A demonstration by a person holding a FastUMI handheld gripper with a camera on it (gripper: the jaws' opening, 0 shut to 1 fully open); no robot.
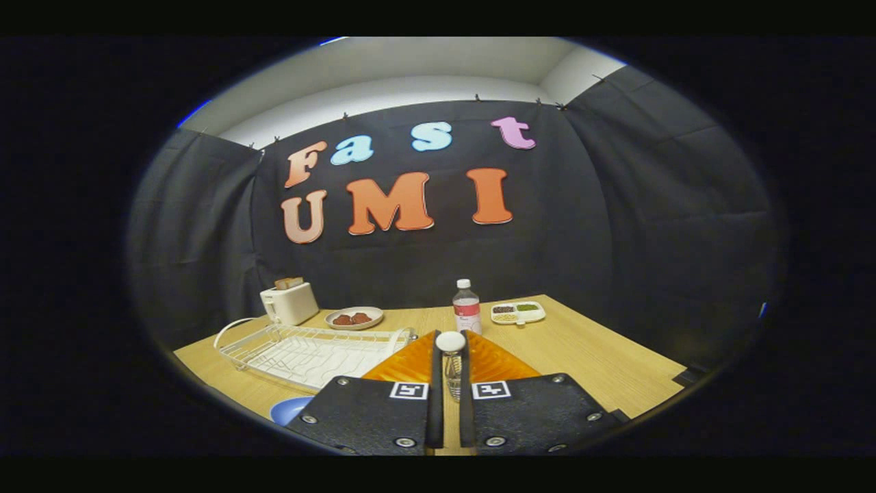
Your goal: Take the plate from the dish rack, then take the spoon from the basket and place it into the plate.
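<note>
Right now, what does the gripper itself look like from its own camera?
The gripper has two wide blocks with a rough, textured face, each fastened with round metal screws near its corners. Each block carries a small square black-and-white marker by its inner edge. The jaws are two narrow bars, closed on the spoon.

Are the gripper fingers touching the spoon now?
Touching. In the gripper view both fingers of the gripper press against the spoon from either side; its white end stands just above their tips, in front of the orange basket.
</note>
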